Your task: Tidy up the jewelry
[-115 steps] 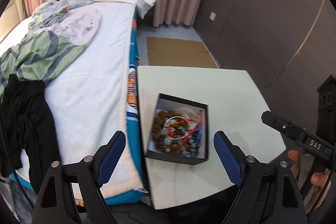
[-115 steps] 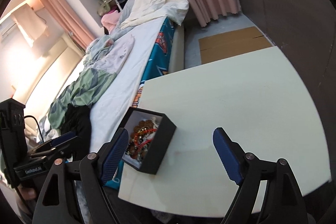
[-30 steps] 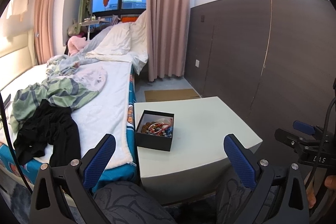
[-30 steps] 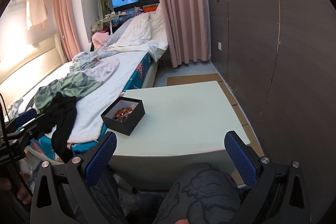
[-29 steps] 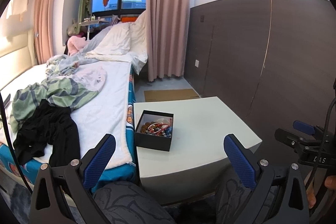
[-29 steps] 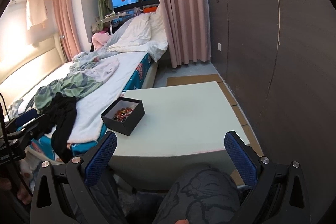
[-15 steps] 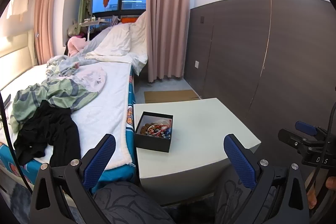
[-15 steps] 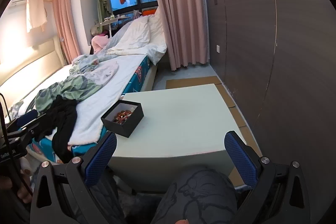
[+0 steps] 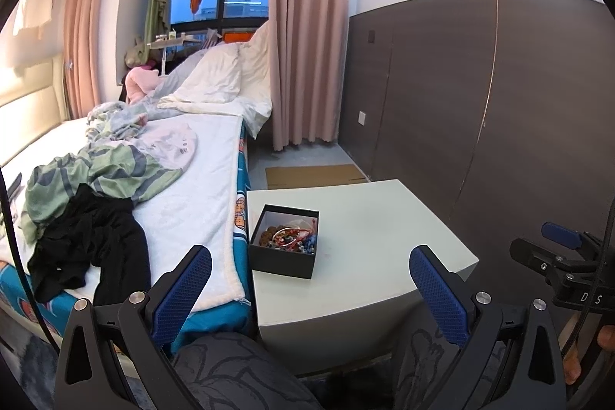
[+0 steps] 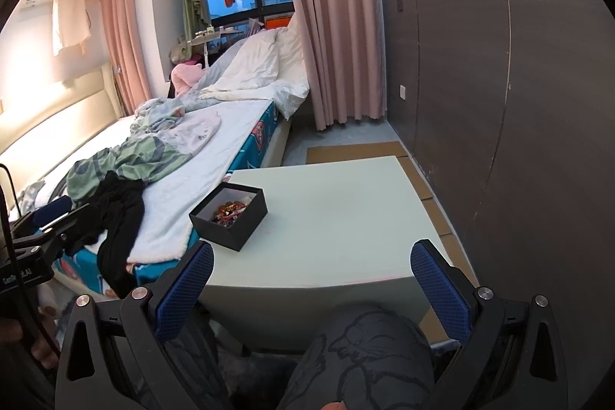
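A black open box [image 9: 283, 258] full of beaded jewelry [image 9: 289, 237] sits at the left side of a pale table [image 9: 369, 229]. It also shows in the right wrist view [image 10: 230, 216], with the jewelry [image 10: 229, 209] inside. My left gripper [image 9: 310, 289] is open and empty, held back from the table's near edge, above a knee. My right gripper [image 10: 312, 285] is open and empty, also well back from the table [image 10: 338, 218]. Each gripper shows at the edge of the other's view.
A bed [image 9: 184, 187] with green, white and black clothes [image 9: 88, 233] touches the table's left side. A dark panelled wall [image 9: 480, 110] runs along the right. Cardboard [image 9: 311, 175] lies on the floor beyond the table. Pink curtains [image 9: 307, 45] hang at the back.
Since 3.8 s ago both grippers have pulled up and far back from the box and table. Over the last second they have barely shifted.
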